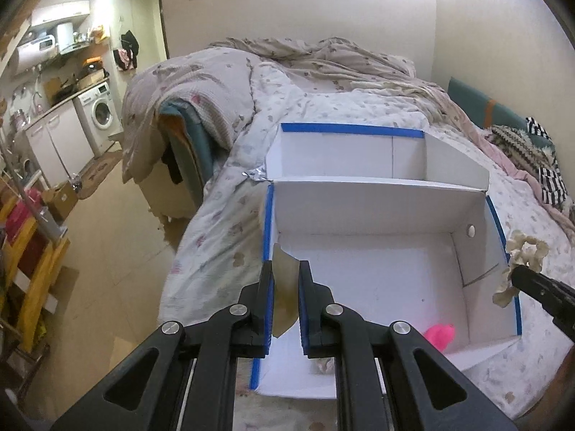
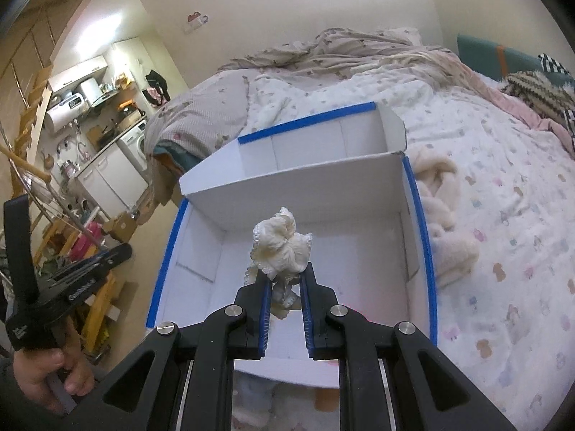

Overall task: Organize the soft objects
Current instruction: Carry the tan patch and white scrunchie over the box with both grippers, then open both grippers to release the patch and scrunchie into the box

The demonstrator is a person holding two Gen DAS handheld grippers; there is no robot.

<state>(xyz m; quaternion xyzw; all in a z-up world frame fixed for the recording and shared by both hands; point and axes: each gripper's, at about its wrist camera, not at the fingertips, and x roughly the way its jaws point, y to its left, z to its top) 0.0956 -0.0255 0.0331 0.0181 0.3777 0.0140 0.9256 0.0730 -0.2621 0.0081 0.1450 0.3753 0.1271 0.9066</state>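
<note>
From your left wrist: your left gripper (image 1: pixel 285 269) is clamped tight on a flat beige fabric piece (image 1: pixel 285 287), held over the white box (image 1: pixel 377 208) at its near-left corner. A pink soft item (image 1: pixel 440 336) lies in the box at 4 o'clock. Your right gripper (image 1: pixel 517 273) shows at 3 o'clock, pinching the cream scrunchie (image 1: pixel 526 251).

From your right wrist: that gripper's jaws are nearly closed on the scrunchie, above the box's near compartment. A cream fluffy cloth (image 2: pixel 445 215) lies on the bedspread (image 2: pixel 503 197) at 2 o'clock, against the box wall.

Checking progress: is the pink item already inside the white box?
Yes, the pink item lies on the floor of the white box near its front corner.
</note>
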